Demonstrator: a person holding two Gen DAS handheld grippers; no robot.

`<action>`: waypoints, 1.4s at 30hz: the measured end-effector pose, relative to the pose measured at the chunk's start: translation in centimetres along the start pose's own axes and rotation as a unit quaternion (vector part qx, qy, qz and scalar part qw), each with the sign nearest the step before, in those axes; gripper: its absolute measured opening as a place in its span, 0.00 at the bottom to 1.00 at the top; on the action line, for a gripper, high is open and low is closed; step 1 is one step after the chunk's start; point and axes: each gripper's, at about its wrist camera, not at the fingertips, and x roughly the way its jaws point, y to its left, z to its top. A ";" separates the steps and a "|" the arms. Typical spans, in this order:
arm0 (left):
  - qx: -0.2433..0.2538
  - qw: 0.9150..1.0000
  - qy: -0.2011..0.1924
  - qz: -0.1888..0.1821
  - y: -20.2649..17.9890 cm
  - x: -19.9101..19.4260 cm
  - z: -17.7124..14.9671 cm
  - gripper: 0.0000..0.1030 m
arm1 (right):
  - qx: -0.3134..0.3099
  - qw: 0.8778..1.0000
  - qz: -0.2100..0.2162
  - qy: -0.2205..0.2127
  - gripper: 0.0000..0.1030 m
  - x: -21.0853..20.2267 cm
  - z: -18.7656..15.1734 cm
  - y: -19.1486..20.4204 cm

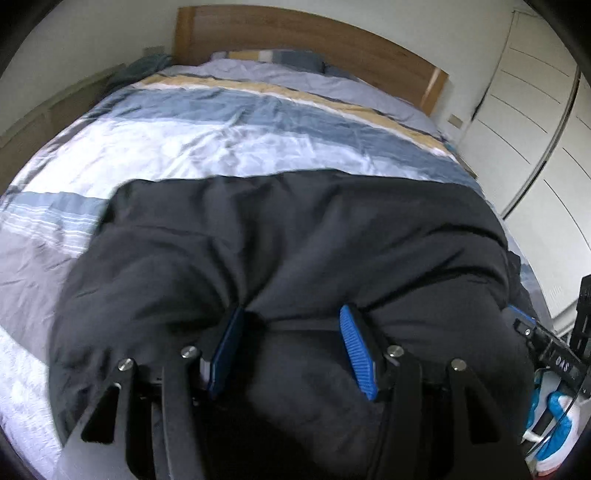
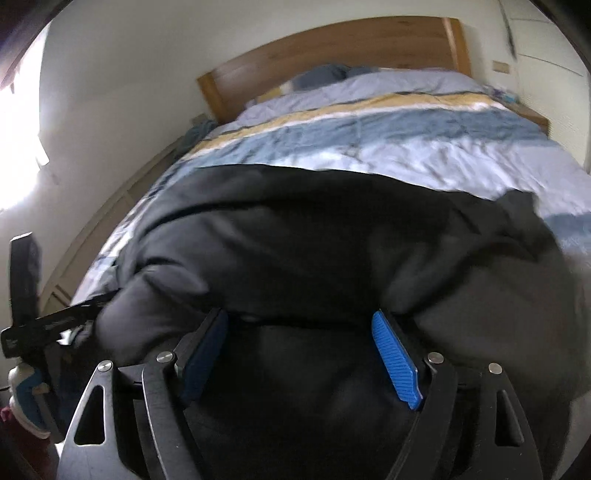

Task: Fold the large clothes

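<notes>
A large dark grey garment (image 1: 288, 240) lies spread over the near part of the bed; it also fills the lower half of the right wrist view (image 2: 314, 240). My left gripper (image 1: 291, 314) is open, its blue pads (image 1: 356, 350) set wide apart with bunched fabric between and around them. My right gripper (image 2: 299, 319) is open too, its blue pads (image 2: 395, 358) wide apart, with the garment's near edge bulging between them. The right gripper's body shows at the far right of the left wrist view (image 1: 546, 339), and the left gripper's body at the far left of the right wrist view (image 2: 44, 325).
The bed has a striped blue, white and yellow duvet (image 1: 229, 122) and a wooden headboard (image 1: 303, 33). Pillows (image 1: 280, 57) lie at the head. White wardrobe doors (image 1: 535, 122) stand to the right, a low wooden unit (image 2: 110, 221) to the left.
</notes>
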 end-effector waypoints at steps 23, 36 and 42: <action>0.019 0.999 -0.044 0.007 1.5 -2.1 -4.4 0.51 | 0.016 0.999 -0.023 -0.021 0.83 -3.1 -4.3 -1.5; -0.018 0.999 -0.033 0.001 5.0 -3.7 -5.8 0.53 | 0.024 0.999 -0.024 -0.025 0.84 -5.7 -6.6 -2.2; -0.056 0.998 -0.014 0.020 8.8 -4.7 -6.9 0.57 | 0.048 0.996 -0.069 -0.009 0.84 -6.5 -7.2 -5.4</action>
